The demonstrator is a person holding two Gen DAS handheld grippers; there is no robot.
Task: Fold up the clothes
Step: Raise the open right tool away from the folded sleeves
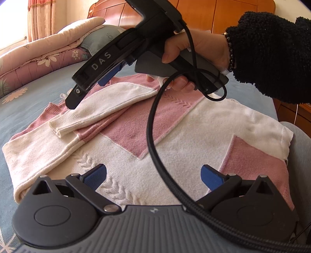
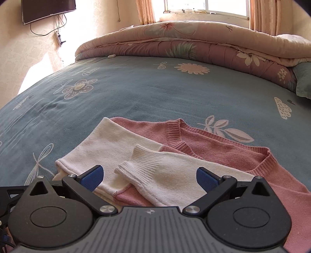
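Observation:
A pink and white knit sweater (image 1: 194,126) lies flat on the blue bed sheet (image 2: 136,87). One white sleeve (image 1: 108,105) is folded across its chest. In the right wrist view the sleeve's ribbed cuff (image 2: 143,165) lies loose on the sweater (image 2: 223,148), just under and between the spread blue pads of my right gripper (image 2: 150,178), which is open. The left wrist view shows that right gripper (image 1: 77,97) from the side, held by a hand (image 1: 206,48) in a black fuzzy sleeve, its tip just above the folded sleeve. My left gripper (image 1: 154,176) hovers open over the sweater's white lower body.
A black cable (image 1: 153,120) loops from the right gripper across the left wrist view. A folded floral quilt (image 2: 175,40) and a pillow lie at the bed's far side. A wooden headboard (image 1: 213,11) stands behind. A grey-clad leg (image 1: 299,146) is at the bed's edge.

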